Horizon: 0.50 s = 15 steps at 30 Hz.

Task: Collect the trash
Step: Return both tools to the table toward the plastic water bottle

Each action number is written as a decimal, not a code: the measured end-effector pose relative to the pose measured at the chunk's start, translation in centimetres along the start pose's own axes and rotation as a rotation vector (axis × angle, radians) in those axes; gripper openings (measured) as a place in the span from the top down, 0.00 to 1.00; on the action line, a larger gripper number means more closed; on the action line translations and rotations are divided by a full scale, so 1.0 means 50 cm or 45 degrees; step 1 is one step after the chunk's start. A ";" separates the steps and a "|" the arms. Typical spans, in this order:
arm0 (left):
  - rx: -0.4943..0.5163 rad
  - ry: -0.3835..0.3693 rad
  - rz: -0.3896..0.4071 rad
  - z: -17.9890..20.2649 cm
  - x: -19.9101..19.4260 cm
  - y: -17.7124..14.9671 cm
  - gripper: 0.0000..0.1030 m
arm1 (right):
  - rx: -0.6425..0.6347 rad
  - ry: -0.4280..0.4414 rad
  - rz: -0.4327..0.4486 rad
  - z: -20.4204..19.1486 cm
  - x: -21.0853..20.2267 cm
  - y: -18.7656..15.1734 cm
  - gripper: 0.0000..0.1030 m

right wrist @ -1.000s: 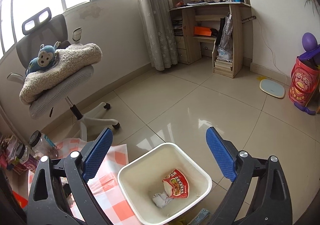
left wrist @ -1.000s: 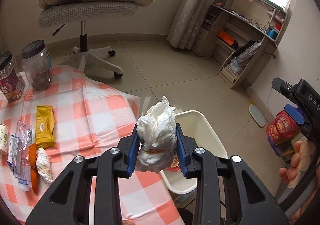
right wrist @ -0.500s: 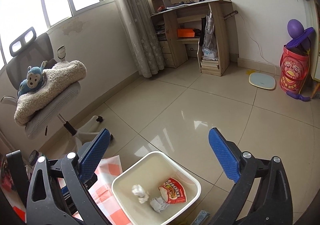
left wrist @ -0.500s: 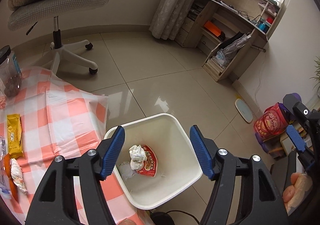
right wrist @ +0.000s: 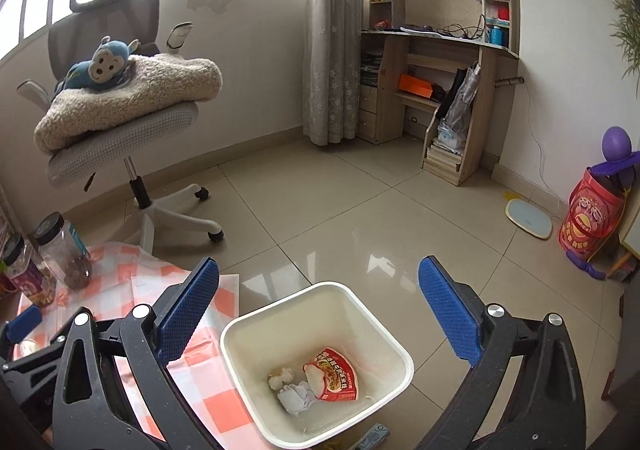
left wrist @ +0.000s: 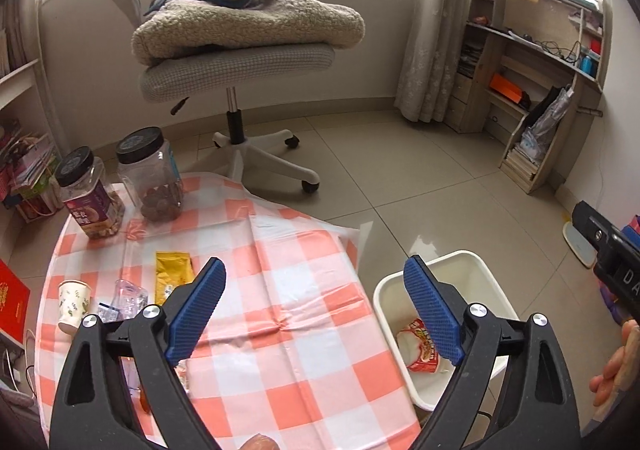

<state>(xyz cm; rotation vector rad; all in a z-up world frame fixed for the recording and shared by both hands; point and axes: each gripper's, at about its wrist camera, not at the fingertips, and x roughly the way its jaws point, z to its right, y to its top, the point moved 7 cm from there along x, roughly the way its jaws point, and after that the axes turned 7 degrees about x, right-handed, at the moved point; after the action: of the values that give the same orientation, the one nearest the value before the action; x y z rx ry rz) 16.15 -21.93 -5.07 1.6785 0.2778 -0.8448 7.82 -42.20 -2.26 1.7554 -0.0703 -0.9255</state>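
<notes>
Trash point(left wrist: 173, 277) lay on the checked table point(left wrist: 304, 290) ahead and left of the left gripper point(left wrist: 316, 308), which was released and empty like the right gripper point(right wrist: 318, 314), probably because the bin point(right wrist: 400, 352) beneath the right one already held wrappers point(right wrist: 334, 374).

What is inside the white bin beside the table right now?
Inside the white bin: a red noodle wrapper and crumpled white tissues. Anything beneath them or behind the near wall is hidden.

Glossy, seemingly plastic bin point(right wrist: 394, 342)
</notes>
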 end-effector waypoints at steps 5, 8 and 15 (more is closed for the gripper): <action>-0.069 0.089 0.031 -0.087 -0.021 -0.021 0.07 | -0.130 0.036 -0.013 -0.093 -0.011 -0.039 0.07; -0.074 0.162 0.025 -0.130 -0.027 -0.041 0.07 | -0.190 0.065 -0.027 -0.145 -0.016 -0.064 0.07; -0.059 0.330 0.019 -0.237 -0.027 -0.090 0.07 | -0.313 0.112 -0.051 -0.246 -0.024 -0.117 0.07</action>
<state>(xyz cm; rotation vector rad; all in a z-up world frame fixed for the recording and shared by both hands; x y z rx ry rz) 17.03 -9.33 -6.85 1.7442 0.4578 -0.6043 12.24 -29.61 -5.25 1.5707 0.1310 -0.8465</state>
